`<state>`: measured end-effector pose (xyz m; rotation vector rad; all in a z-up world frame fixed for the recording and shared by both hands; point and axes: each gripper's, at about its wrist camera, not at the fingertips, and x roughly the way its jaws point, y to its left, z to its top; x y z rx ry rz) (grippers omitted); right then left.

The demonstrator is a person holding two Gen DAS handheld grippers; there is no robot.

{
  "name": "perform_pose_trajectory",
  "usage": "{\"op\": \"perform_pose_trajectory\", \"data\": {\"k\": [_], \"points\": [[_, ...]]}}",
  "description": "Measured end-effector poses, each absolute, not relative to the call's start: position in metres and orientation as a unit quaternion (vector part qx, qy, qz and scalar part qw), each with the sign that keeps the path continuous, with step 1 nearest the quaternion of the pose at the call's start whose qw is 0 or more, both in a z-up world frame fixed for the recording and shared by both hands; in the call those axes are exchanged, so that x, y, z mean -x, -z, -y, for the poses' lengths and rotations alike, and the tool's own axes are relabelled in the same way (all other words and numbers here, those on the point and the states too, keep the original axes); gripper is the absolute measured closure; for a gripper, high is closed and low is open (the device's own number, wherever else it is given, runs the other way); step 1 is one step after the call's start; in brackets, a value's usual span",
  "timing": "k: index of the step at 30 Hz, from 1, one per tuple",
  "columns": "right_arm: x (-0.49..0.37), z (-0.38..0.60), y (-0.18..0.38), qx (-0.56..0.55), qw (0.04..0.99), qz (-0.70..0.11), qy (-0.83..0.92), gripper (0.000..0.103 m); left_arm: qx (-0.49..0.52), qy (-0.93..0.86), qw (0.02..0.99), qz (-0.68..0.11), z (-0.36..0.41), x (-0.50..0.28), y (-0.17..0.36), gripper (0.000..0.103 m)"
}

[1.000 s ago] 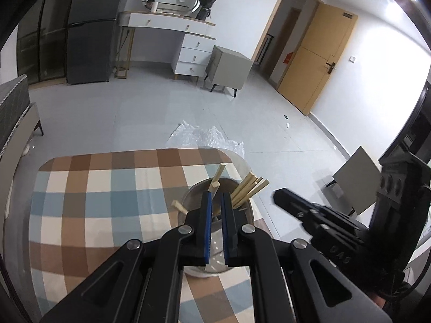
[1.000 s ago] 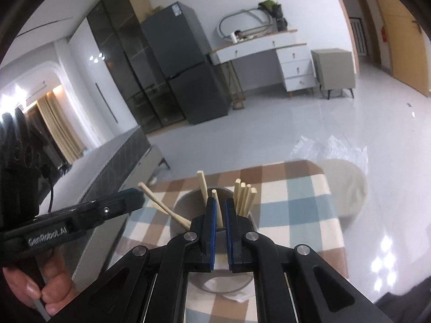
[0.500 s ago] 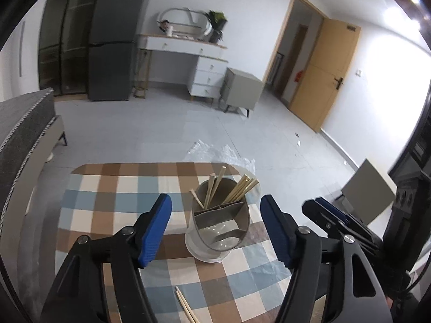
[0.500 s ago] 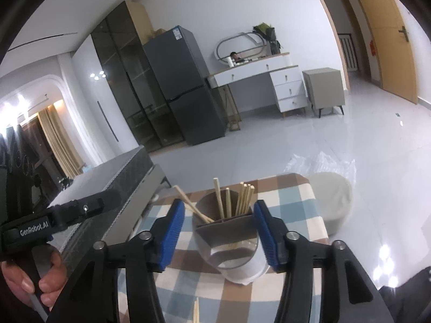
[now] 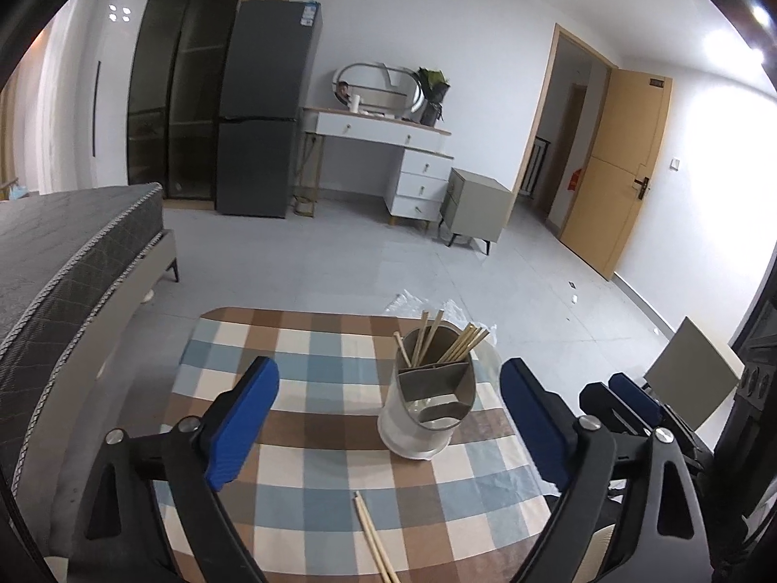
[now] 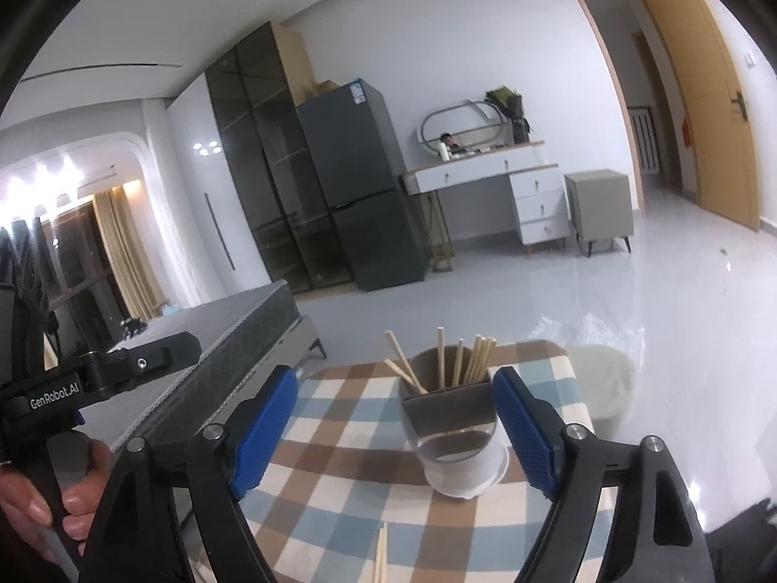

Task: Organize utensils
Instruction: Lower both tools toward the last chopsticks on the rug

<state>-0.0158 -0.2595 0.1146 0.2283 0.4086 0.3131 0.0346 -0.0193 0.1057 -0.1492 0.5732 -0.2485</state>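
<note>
Most chopsticks (image 5: 464,342) stand in the holder (image 5: 427,408) mid-tabletop (image 5: 301,476) w/ both hand-held grippers (left (image 5: 388,430), right (image 6: 396,430)) opening, empty; you've one pair (image 5: 374,541) left lying nearer you.

Home, studio-type room: bed (image 5: 73,252) at 9 o'clock, fridge (image 5: 264,107) and dressing table (image 5: 383,136) with mirror (image 5: 376,90) at 12, checked tablecloth (image 5: 311,388) at 6.
</note>
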Motion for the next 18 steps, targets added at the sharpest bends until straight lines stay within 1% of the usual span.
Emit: {"op": "perform_pose_trajectory", "data": {"k": [4, 8, 18], "points": [[0.027, 0.253, -0.108, -0.106, 0.962, -0.197, -0.155, 0.017, 0.071, 0.108, 0.954, -0.271, 0.011, -0.024, -0.096, 0.008], [0.037, 0.246, -0.093, -0.102, 0.96, -0.207, -0.156, 0.015, 0.059, 0.099, 0.955, -0.273, 0.004, -0.017, -0.076, 0.007], [0.04, 0.229, -0.044, -0.069, 0.945, -0.277, -0.16, 0.015, 0.074, 0.066, 0.946, -0.308, -0.021, -0.016, -0.019, 0.007]]}}
